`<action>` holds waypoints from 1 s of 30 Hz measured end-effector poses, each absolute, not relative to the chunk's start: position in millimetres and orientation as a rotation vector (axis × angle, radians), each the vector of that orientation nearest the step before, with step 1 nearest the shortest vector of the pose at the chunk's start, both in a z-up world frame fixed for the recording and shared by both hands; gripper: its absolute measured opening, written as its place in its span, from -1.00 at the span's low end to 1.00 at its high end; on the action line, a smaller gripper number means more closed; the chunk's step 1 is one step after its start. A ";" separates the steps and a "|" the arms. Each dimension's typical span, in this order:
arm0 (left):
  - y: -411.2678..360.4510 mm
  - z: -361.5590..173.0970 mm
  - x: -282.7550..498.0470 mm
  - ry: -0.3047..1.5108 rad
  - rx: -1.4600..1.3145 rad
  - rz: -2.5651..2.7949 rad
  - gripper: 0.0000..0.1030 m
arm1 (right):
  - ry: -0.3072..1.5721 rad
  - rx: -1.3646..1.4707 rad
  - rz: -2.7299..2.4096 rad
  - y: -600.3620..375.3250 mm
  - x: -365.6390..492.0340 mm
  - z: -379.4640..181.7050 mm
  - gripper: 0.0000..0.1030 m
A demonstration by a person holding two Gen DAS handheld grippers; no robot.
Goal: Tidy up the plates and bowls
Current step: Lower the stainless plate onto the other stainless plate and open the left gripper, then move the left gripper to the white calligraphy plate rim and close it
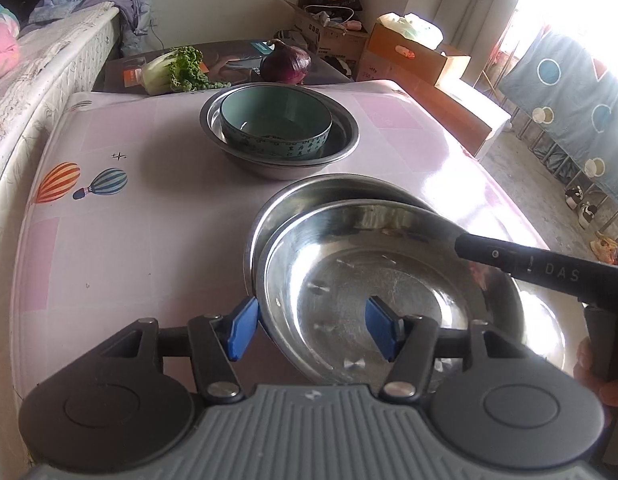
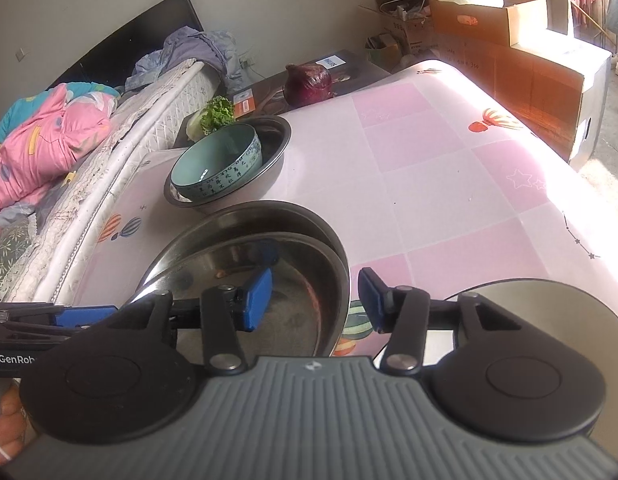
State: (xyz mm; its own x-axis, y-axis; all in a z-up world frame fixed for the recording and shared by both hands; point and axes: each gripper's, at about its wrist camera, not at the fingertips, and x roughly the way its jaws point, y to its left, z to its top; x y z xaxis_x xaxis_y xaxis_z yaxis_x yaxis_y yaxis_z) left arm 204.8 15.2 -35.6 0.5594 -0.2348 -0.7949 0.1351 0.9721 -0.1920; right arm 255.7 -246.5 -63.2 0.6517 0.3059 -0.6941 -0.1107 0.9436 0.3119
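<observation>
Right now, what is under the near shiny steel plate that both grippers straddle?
A second steel plate lies under the near steel plate, its rim showing at the far side. Its middle is covered, so anything on it cannot be seen.

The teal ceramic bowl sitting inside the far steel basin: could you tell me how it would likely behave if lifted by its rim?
The teal ceramic bowl looks thick-walled, so probably heavy and rigid. Its glaze appears smooth, perhaps slippery. Knocking the steel basin could chip it.

sunlit room, bed point(image 2: 69, 152), cardboard boxes point(image 2: 509, 28)
</observation>
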 end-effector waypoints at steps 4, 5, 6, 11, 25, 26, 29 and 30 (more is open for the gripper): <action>17.1 -31.3 198.6 0.942 -0.115 -0.213 0.20 | 0.816 0.254 0.223 -251.1 251.8 -59.8 0.01; 17.3 -30.4 196.6 0.940 -0.116 -0.213 0.20 | 0.812 0.259 0.221 -253.2 249.7 -58.8 0.01; 17.4 -29.0 194.4 0.938 -0.117 -0.213 0.20 | 0.807 0.264 0.219 -255.7 247.0 -57.4 0.02; 13.0 -21.4 181.5 0.923 -0.115 -0.229 0.23 | 0.760 0.285 0.200 -276.0 223.9 -46.0 0.05; -63.8 -32.0 142.0 0.922 -0.139 -0.466 0.35 | 0.678 0.321 -0.008 -407.9 138.0 -47.2 0.20; -71.7 -35.9 141.2 0.929 -0.147 -0.480 0.34 | 0.686 0.323 -0.012 -415.6 135.7 -51.5 0.20; -92.1 -46.7 142.0 0.948 -0.165 -0.498 0.34 | 0.699 0.310 -0.010 -430.5 133.0 -62.3 0.20; -98.3 -49.8 143.3 0.955 -0.165 -0.499 0.32 | 0.704 0.307 -0.008 -434.7 134.1 -66.8 0.20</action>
